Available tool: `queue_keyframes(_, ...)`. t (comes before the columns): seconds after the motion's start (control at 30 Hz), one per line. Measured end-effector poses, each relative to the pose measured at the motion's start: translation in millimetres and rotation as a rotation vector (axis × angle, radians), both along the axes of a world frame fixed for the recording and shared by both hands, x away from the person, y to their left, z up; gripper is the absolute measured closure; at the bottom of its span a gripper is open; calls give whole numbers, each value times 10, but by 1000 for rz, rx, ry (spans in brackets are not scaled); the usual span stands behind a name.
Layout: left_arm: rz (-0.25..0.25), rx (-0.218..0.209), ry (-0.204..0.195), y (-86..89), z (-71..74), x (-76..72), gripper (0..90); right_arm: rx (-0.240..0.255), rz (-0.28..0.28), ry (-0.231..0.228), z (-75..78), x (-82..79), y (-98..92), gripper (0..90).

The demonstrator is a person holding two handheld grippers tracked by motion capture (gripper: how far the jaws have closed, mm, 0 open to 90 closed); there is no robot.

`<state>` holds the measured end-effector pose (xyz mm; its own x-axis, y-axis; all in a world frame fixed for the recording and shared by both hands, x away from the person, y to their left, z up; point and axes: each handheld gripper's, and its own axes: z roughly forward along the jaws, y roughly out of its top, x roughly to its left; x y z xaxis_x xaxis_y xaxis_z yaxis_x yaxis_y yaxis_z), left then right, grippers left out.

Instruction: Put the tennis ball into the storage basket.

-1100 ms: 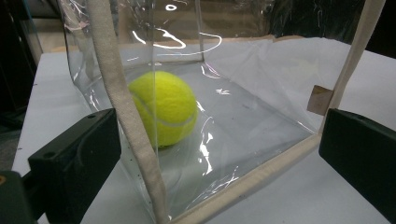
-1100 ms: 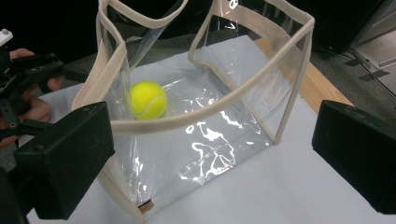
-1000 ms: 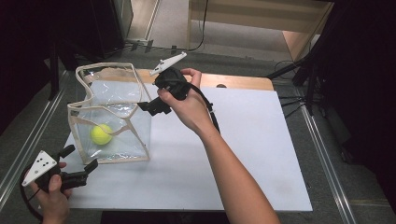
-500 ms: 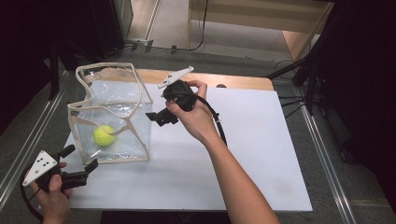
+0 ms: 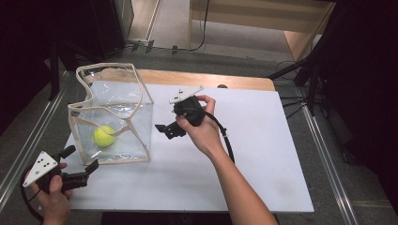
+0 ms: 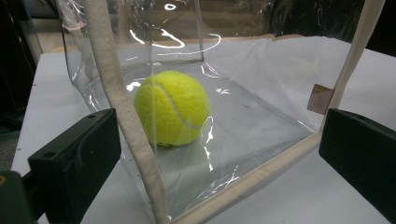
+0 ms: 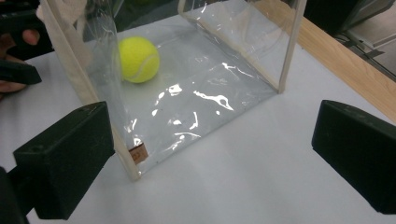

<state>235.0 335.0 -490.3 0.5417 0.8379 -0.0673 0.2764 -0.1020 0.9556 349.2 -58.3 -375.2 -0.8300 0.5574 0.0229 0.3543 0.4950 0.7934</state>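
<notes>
The left gripper (image 5: 83, 161) sits nearest, held in the person's left hand (image 5: 54, 199) at the near left corner of the white table (image 5: 263, 154). Its 2 jaws stand wide apart and hold nothing. Just ahead of them stands a clear plastic bag (image 5: 112, 115) with cream fabric trim; in the left gripper view a bottom corner of the bag (image 6: 159, 205) lies between the jaws. Inside, on the bag's floor, rests 1 yellow tennis ball (image 5: 104, 136), just beyond the left gripper's jaws (image 6: 172, 108).

Farther off, the right gripper (image 5: 165, 131), in the person's right hand (image 5: 199, 129), hovers beside the bag's right wall. Its jaws are also spread, empty, pointing at the bag. In the right gripper view the ball (image 7: 138, 59) lies ahead and to the left of the jaws, behind the plastic.
</notes>
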Motion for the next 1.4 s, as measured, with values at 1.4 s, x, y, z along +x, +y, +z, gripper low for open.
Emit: queue_keyframes(1.4,0,-3,-4,-14,0,-8,0,130,-192,-51,-662,-542,-1016,0)
